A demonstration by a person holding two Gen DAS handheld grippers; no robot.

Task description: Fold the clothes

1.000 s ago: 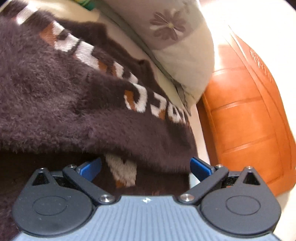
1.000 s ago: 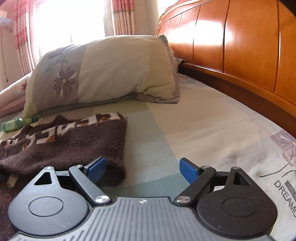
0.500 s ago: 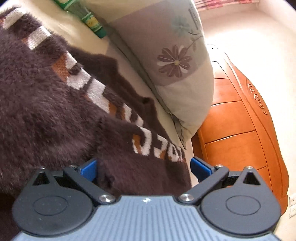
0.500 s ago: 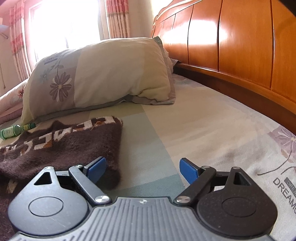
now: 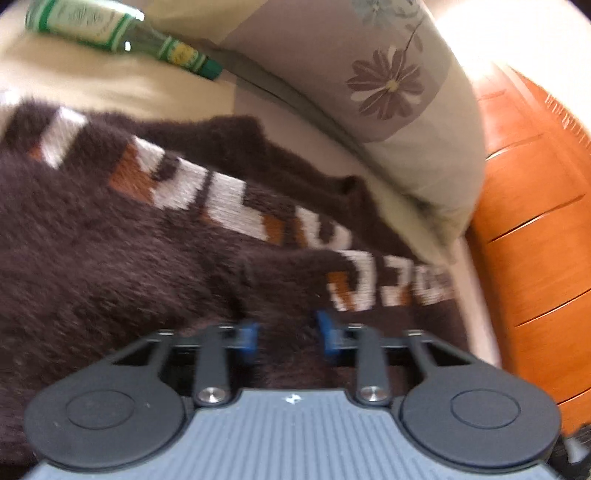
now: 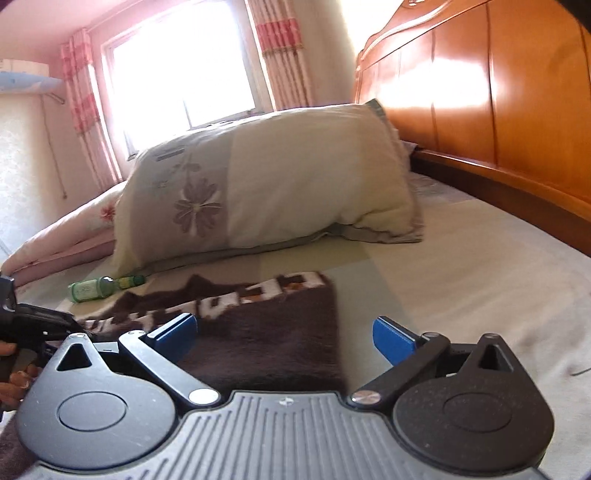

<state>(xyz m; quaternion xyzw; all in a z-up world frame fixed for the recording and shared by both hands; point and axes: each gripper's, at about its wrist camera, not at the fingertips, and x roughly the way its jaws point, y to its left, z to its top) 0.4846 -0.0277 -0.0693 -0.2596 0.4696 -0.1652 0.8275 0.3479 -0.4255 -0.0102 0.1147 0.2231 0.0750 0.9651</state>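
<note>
Left wrist view: left hand-held gripper [image 5: 286,334] pinching fold of brown sweater [image 5: 110,251]; sweater on bed in front of pillow [image 5: 388,92], lettered band running alongside pillow. Green bottle [image 5: 122,33] beside pillow.

Right wrist view: right hand-held gripper [image 6: 284,334] spread wide, empty, over sweater [image 6: 266,332] edge; sweater's long axis parallel to pillow [image 6: 273,184].

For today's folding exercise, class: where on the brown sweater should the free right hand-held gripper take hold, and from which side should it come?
Grip the brown sweater at its near right edge, which lies flat against bare sheet. Come in low from the right, over the sheet, so one finger can slide under the edge. The right hand-held gripper is open, straddling that edge; the left hand-held gripper has already closed in on the fabric further left.
</note>
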